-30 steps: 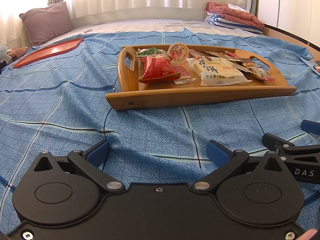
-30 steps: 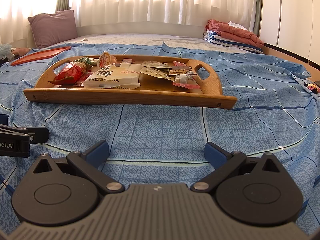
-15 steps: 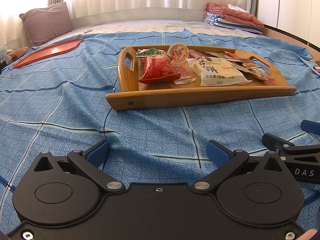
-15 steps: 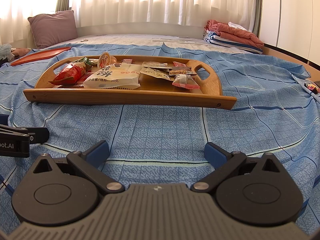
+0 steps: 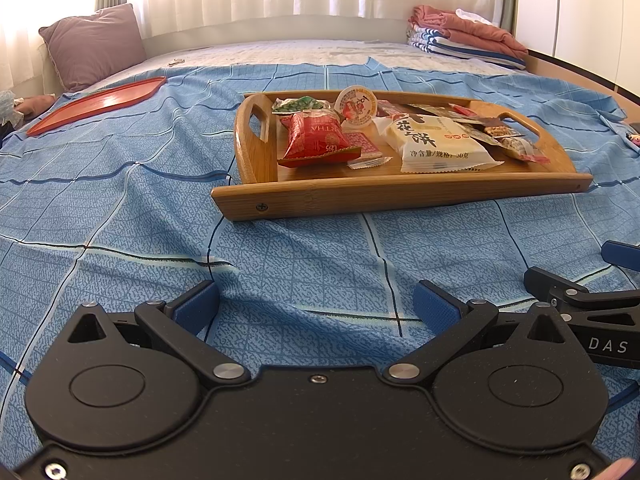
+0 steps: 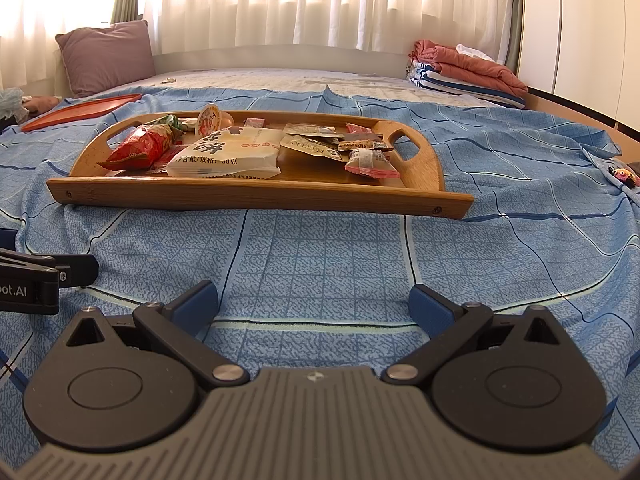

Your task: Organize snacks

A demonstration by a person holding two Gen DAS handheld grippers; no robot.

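A wooden tray (image 5: 400, 196) (image 6: 256, 196) lies on the blue bedspread ahead of both grippers. It holds a red snack bag (image 5: 314, 138) (image 6: 140, 146), a white pastry pack (image 5: 434, 144) (image 6: 228, 152), a round jelly cup (image 5: 356, 106) (image 6: 209, 119), a green packet (image 5: 296, 105) and several small wrappers (image 6: 370, 162). My left gripper (image 5: 316, 306) is open, low over the bedspread, well short of the tray. My right gripper (image 6: 314, 304) is open too, beside it, nothing between its fingers.
A flat red tray (image 5: 100, 102) (image 6: 80, 110) lies at the far left on the bedspread. A mauve pillow (image 5: 94, 46) sits at the bed's head, folded blankets (image 5: 468, 36) at the far right. Wrinkled blue bedspread (image 6: 328, 256) stretches between the grippers and the wooden tray.
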